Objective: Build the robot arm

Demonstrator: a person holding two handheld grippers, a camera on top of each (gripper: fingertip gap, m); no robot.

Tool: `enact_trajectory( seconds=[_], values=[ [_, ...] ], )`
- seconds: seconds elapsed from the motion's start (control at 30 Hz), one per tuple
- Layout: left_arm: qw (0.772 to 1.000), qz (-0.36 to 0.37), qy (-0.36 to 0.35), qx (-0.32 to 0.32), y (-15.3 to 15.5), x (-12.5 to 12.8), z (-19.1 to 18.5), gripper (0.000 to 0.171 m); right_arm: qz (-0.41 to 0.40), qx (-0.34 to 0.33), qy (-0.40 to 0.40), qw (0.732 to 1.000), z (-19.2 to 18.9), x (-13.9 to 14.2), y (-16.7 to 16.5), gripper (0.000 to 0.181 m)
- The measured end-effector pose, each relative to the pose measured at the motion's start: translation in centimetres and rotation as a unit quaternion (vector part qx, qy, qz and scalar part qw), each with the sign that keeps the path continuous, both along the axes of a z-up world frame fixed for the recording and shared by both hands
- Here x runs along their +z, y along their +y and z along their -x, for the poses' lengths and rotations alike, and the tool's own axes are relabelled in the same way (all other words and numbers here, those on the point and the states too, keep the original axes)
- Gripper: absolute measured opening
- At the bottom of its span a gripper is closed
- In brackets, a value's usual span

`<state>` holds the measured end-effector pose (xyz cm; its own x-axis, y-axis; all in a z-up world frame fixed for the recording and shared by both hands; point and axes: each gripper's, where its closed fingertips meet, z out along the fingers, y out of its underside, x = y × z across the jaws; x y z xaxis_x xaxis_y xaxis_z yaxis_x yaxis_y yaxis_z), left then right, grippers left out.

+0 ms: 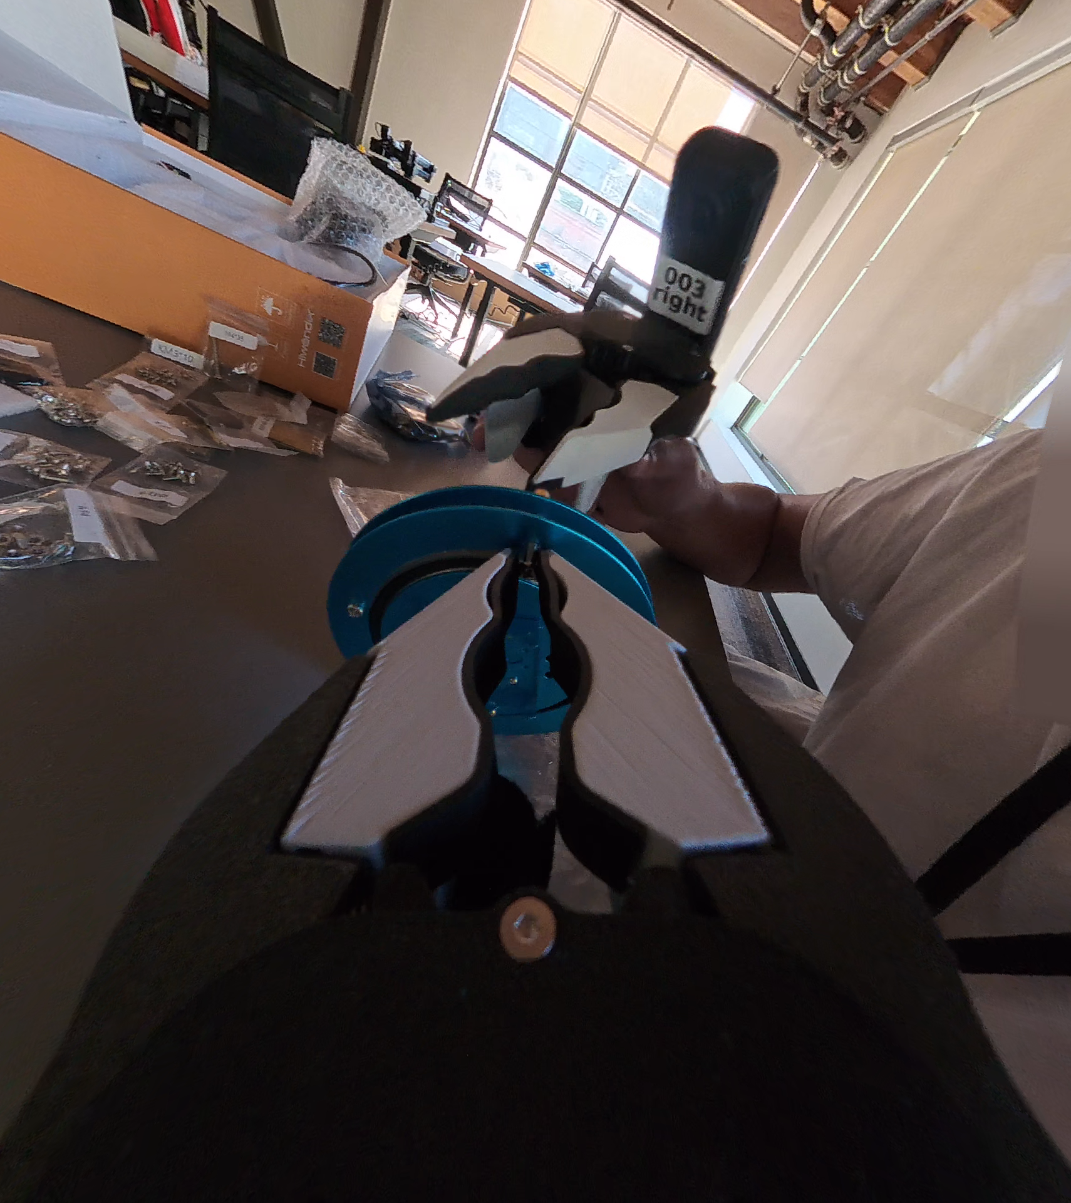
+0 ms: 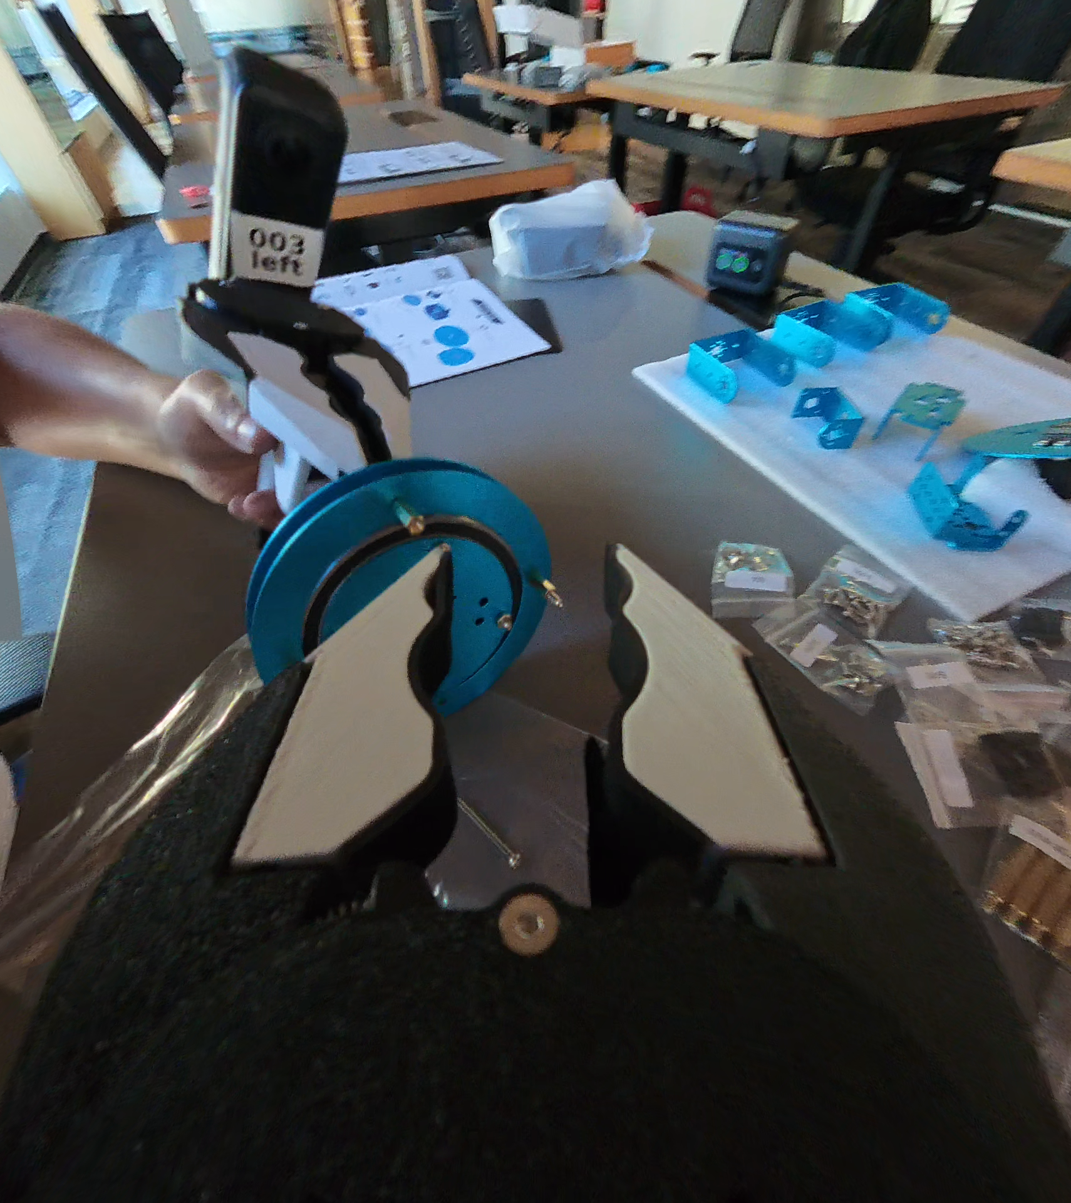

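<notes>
Left gripper is clamped on the blue disc assembly, held upright over the table. Right gripper hangs released beside it, loose screw underneath.

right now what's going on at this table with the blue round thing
A person holds a two-finger gripper in each hand over a grey table. The left gripper is shut on the rim of an upright blue metal disc assembly, two round plates joined by brass standoffs. The right gripper is open, its near finger against the disc's face. Clear bags of small screws and blue metal brackets lie nearby.
</notes>
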<state>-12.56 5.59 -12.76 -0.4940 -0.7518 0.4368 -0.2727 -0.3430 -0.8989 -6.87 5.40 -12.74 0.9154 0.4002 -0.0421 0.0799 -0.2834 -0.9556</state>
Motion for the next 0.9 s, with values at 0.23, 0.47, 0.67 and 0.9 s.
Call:
enact_trajectory(
  seconds=[0.23,0.47,0.67,0.9],
  values=[
    [0.999,0.012,0.013,0.034,-0.2,0.1,-0.5,0.004,-0.036,-0.066,-0.045,0.996,5.6,0.3,-2.2,0.074],
    [0.997,0.044,0.035,0.045,-1.0,0.2,-0.3,0.004,-0.019,-0.185,-0.107,0.977,6.3,-1.4,-1.2,0.068],
    [0.997,0.023,0.041,0.053,-1.4,0.2,-0.1,0.005,-0.051,-0.228,-0.133,0.963,5.0,-1.0,-0.8,0.036],
    [0.997,-0.016,0.005,0.076,0.5,1.5,-0.2,0.019,-0.011,-0.146,-0.036,0.989,3.9,-0.9,-0.8,0.011]
  ],
)
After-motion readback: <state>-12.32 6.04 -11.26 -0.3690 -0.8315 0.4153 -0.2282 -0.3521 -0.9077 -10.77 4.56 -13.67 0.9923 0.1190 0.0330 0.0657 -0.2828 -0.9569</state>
